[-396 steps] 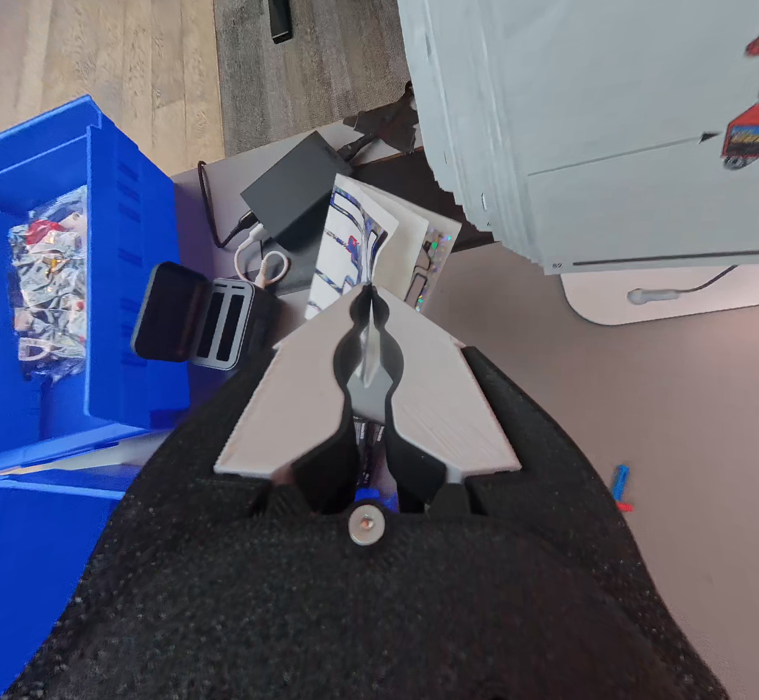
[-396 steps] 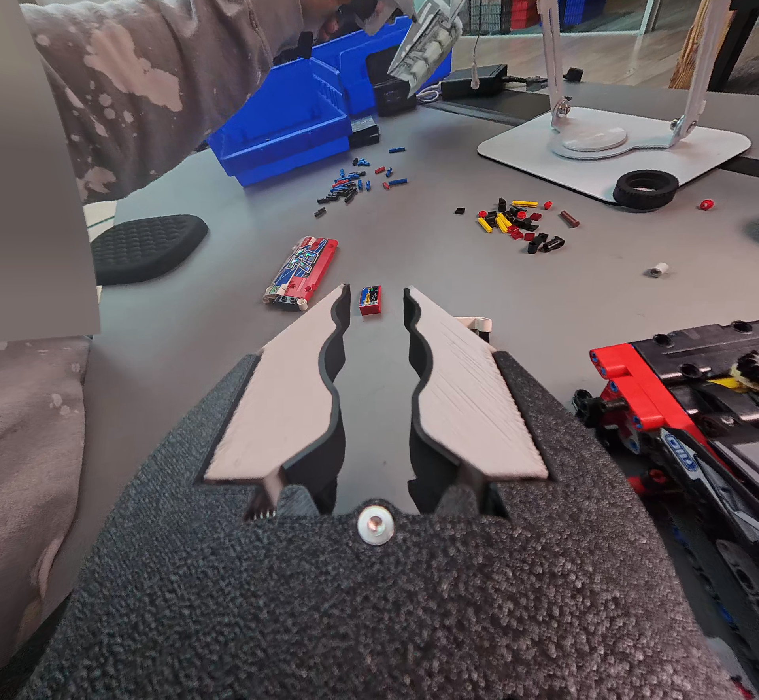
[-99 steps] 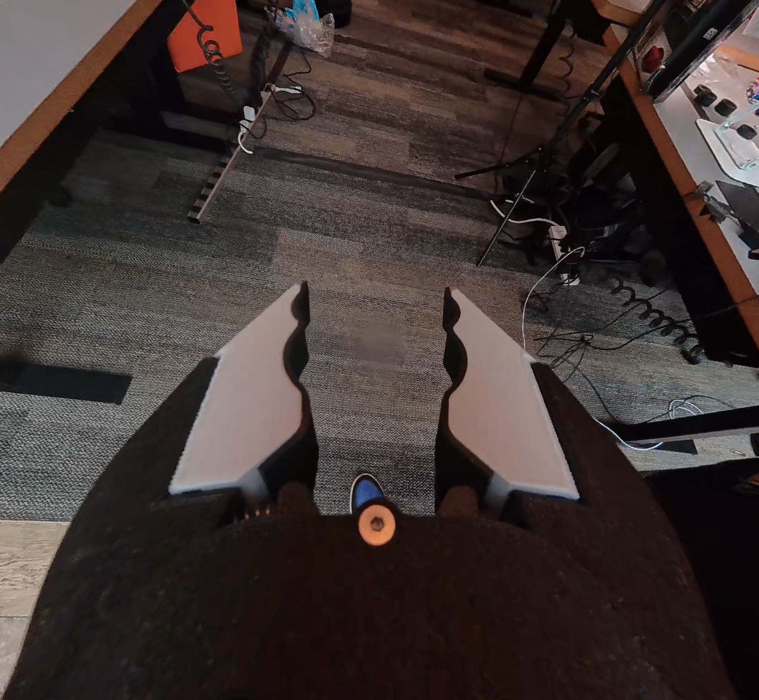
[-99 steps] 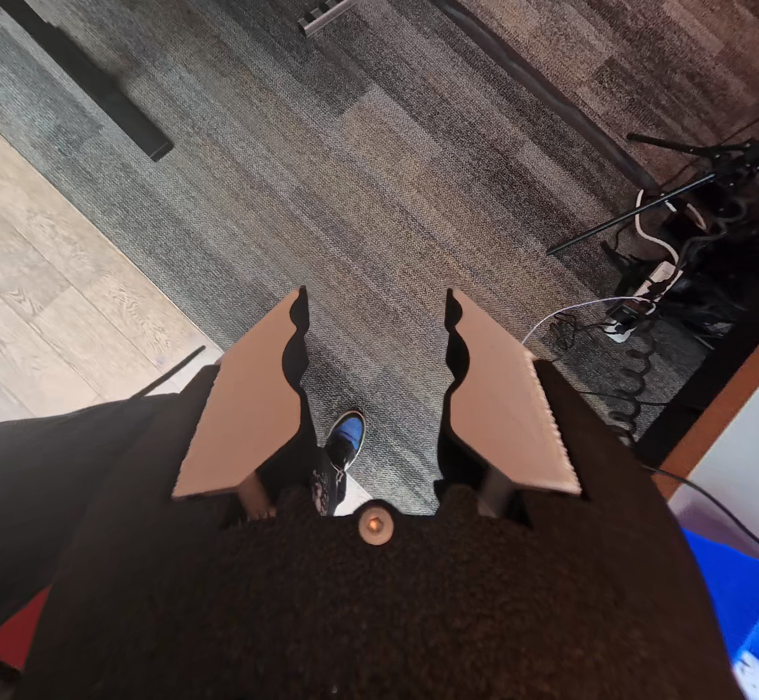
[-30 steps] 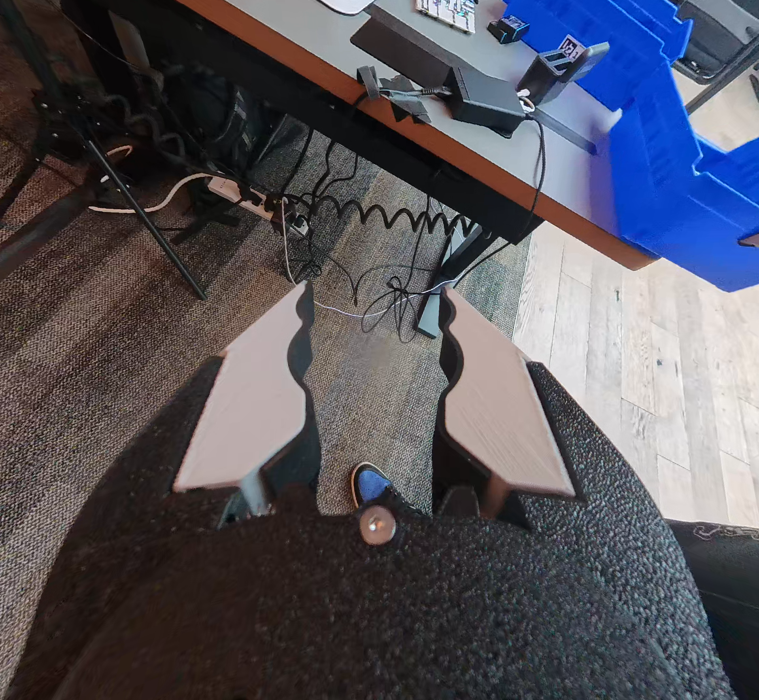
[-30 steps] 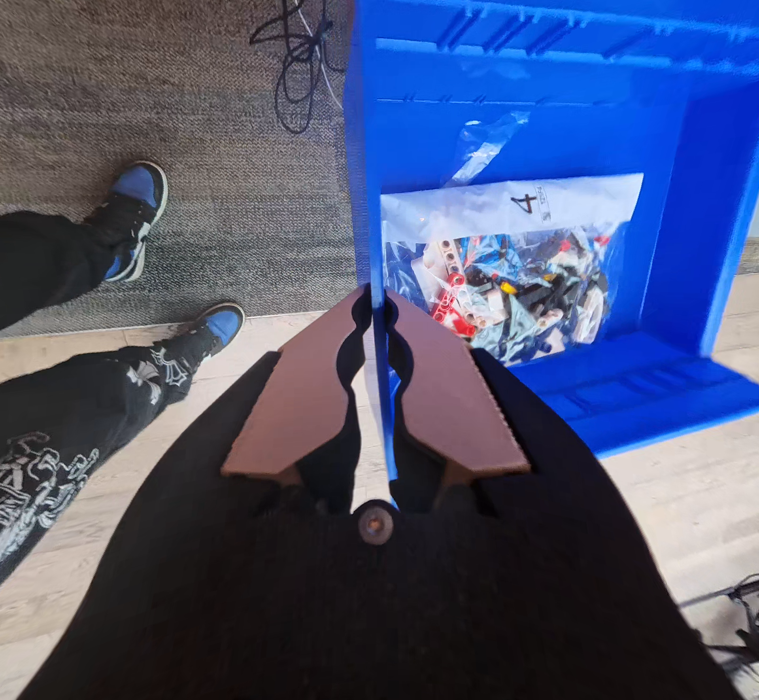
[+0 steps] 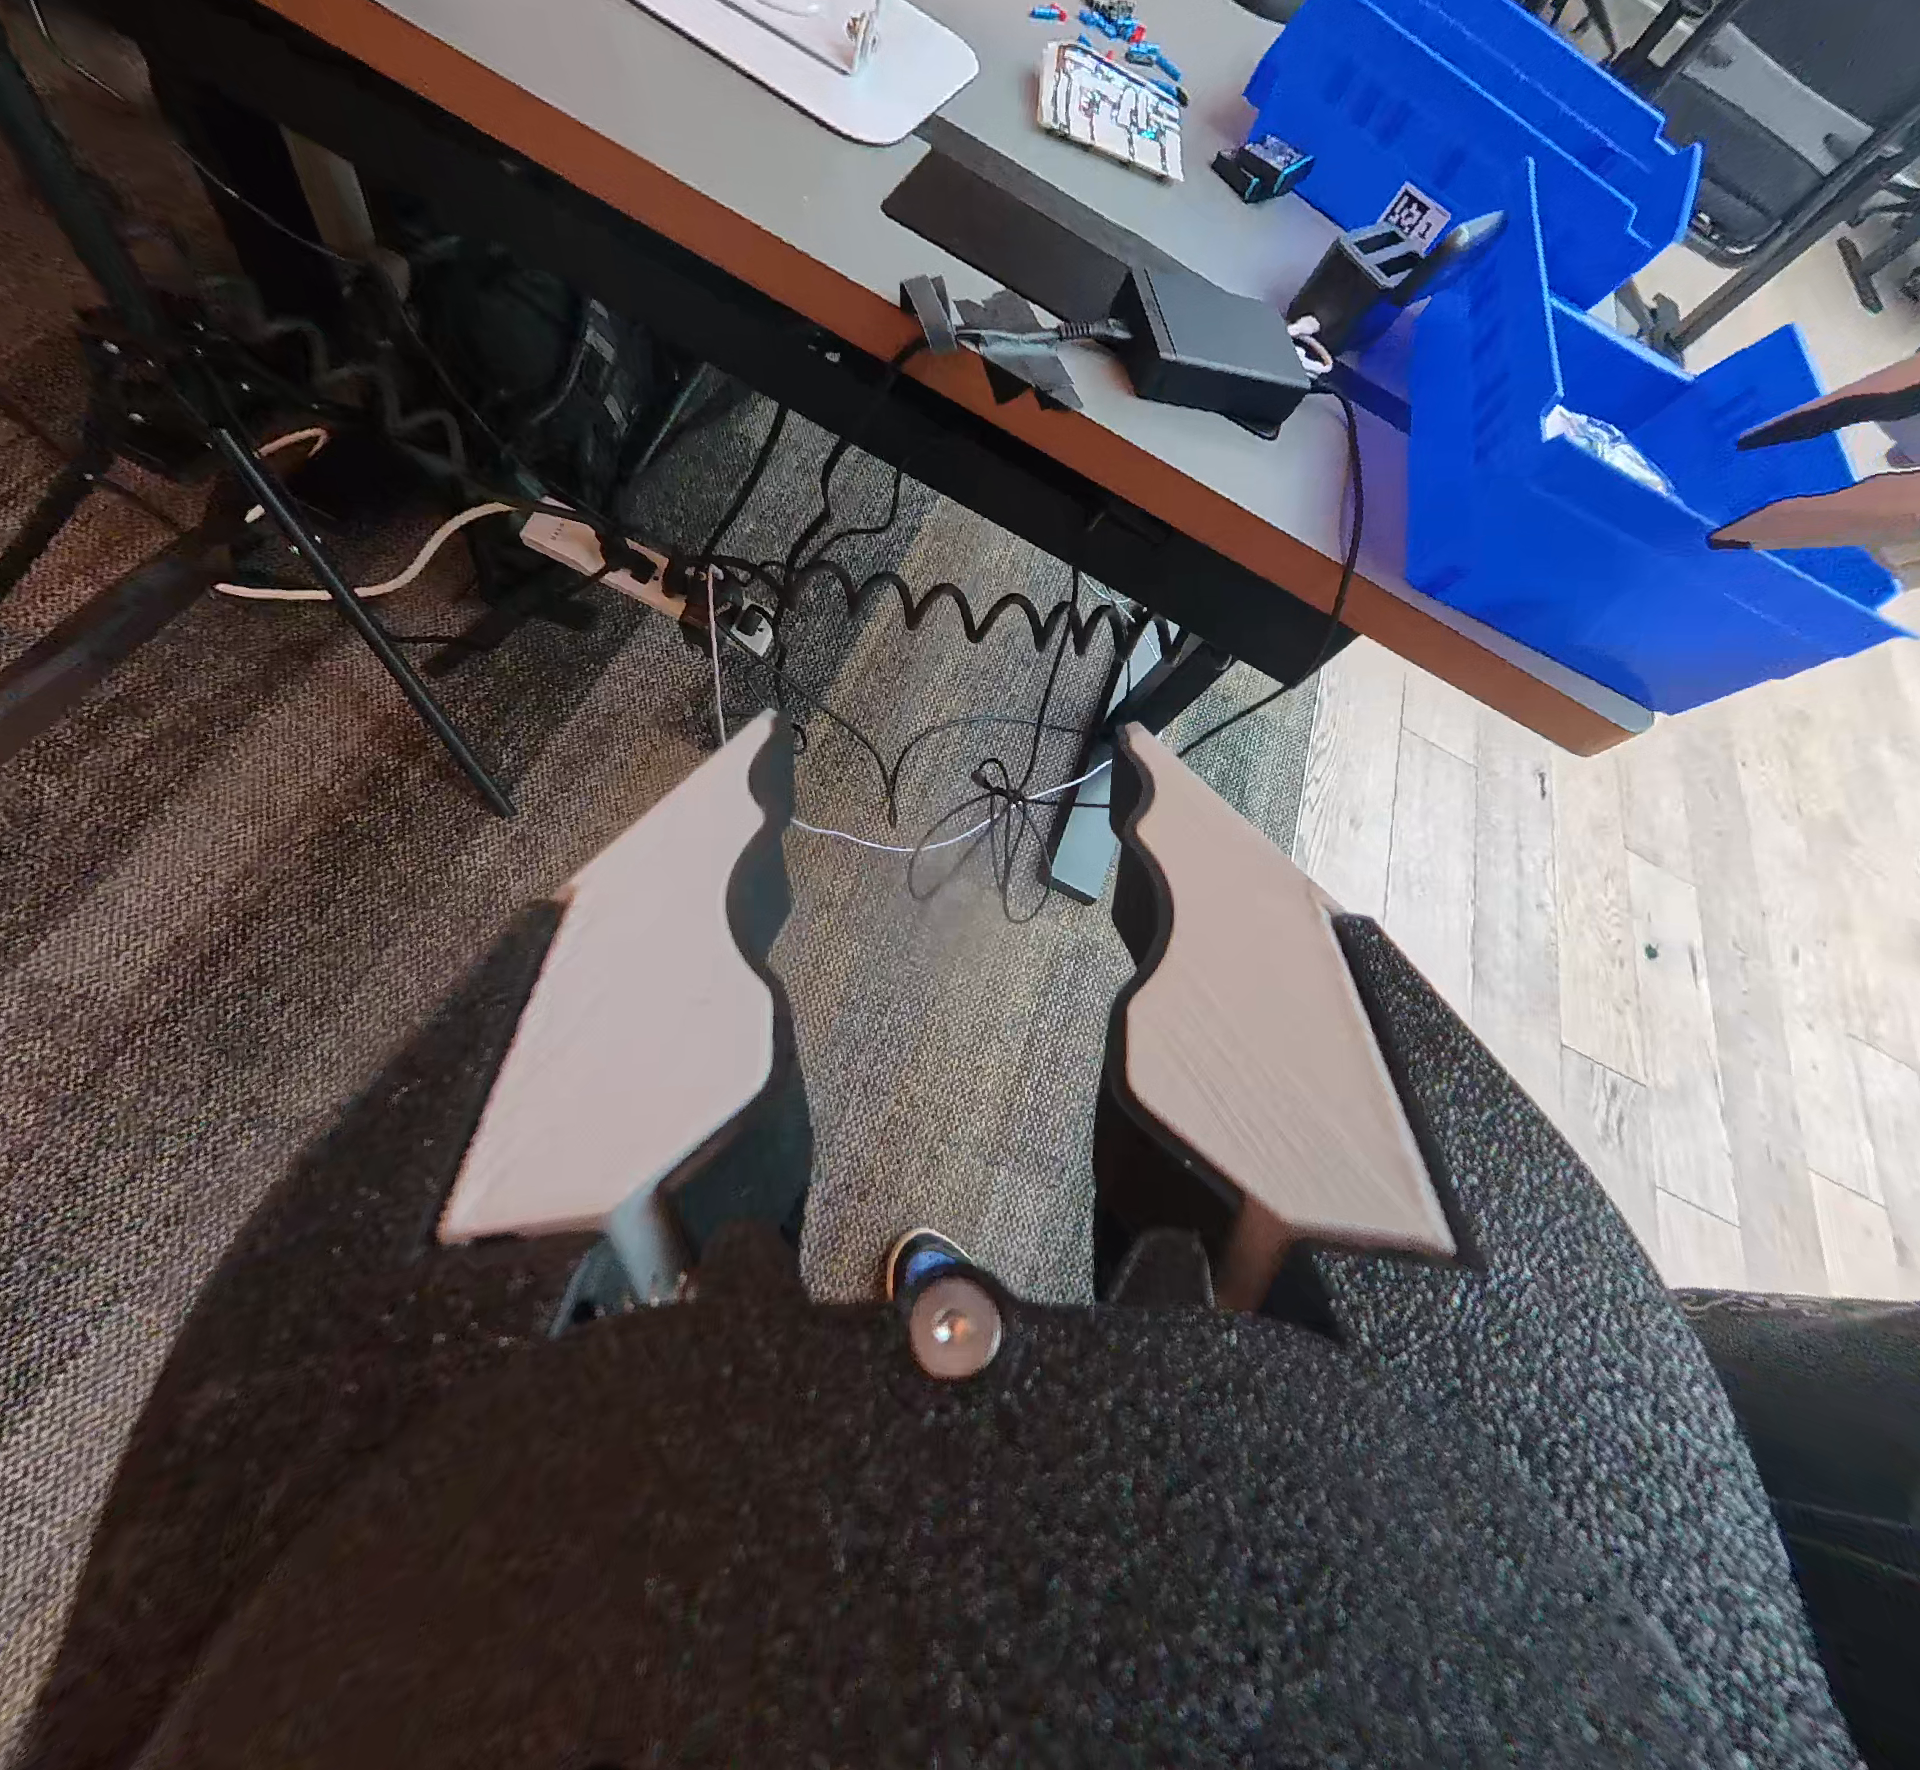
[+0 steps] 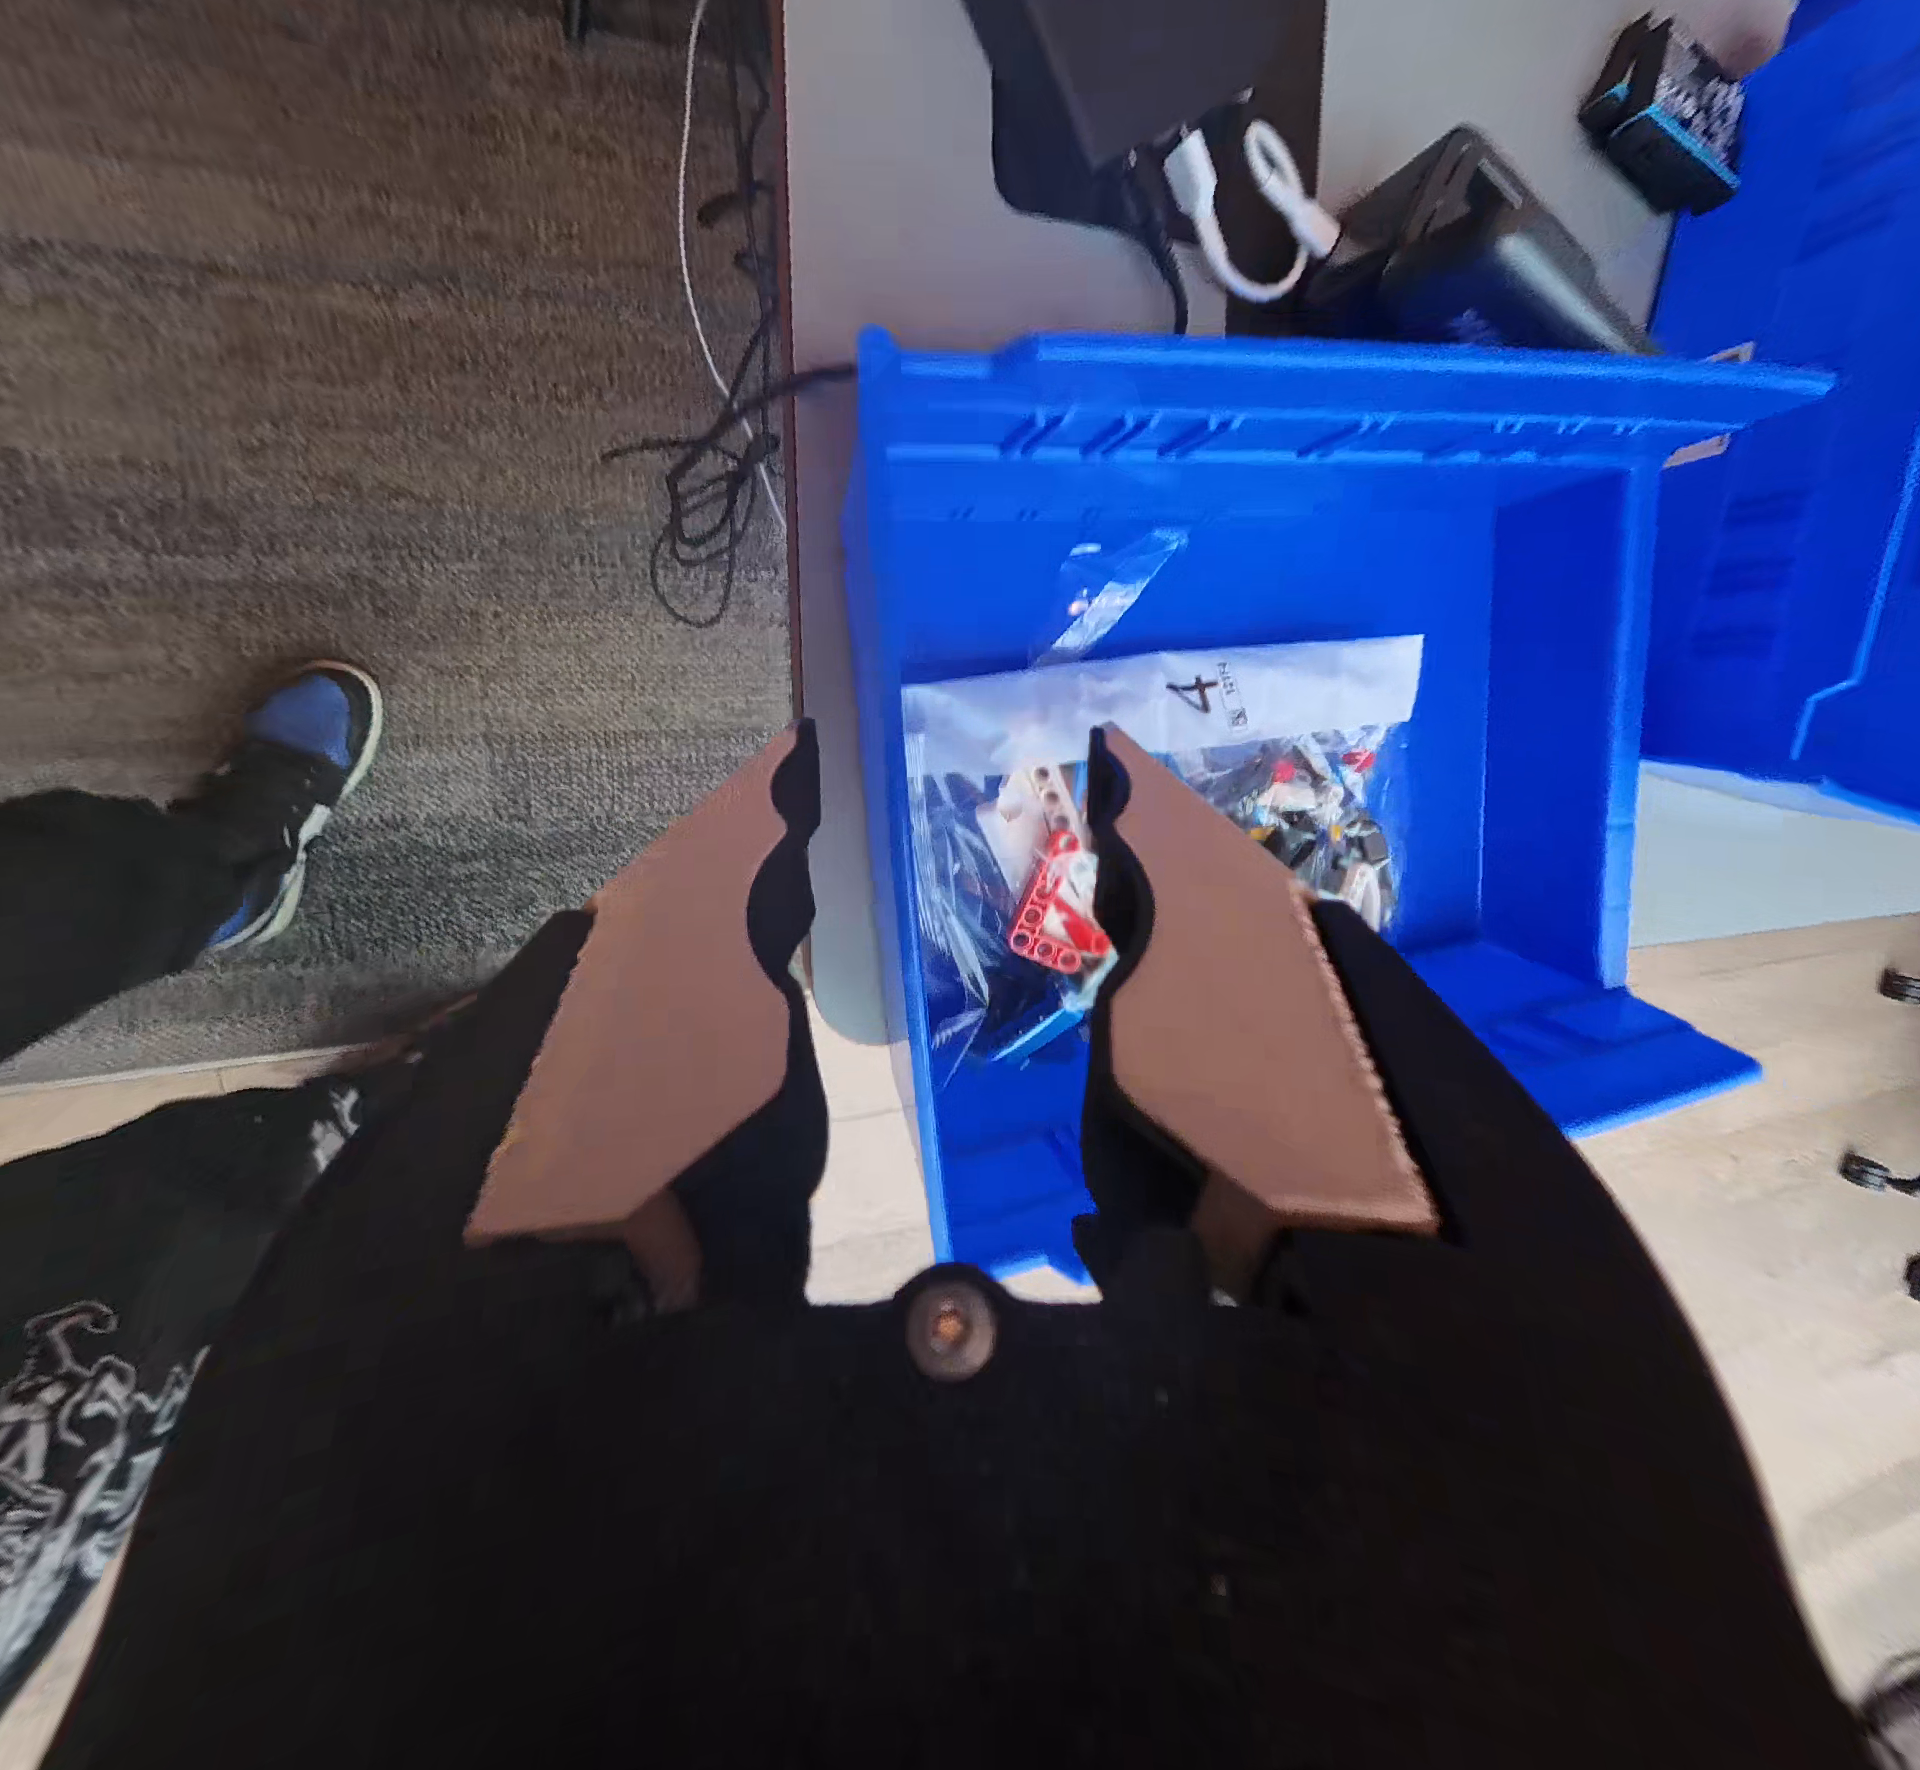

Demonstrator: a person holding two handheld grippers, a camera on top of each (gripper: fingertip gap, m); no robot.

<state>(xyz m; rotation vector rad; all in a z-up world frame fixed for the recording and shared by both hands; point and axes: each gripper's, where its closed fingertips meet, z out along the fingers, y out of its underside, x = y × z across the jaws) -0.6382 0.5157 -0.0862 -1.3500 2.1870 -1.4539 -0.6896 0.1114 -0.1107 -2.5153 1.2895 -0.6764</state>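
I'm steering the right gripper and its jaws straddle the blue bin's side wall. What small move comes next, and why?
Probably lift the right gripper straight up: its jaws stand open astride the blue bin wall, and the bin sits on the table.

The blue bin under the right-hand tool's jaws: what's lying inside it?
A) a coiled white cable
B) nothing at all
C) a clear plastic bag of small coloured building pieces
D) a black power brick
C: in the right wrist view a clear bag of small coloured pieces lies on the floor of the blue bin, just beyond the open right gripper.
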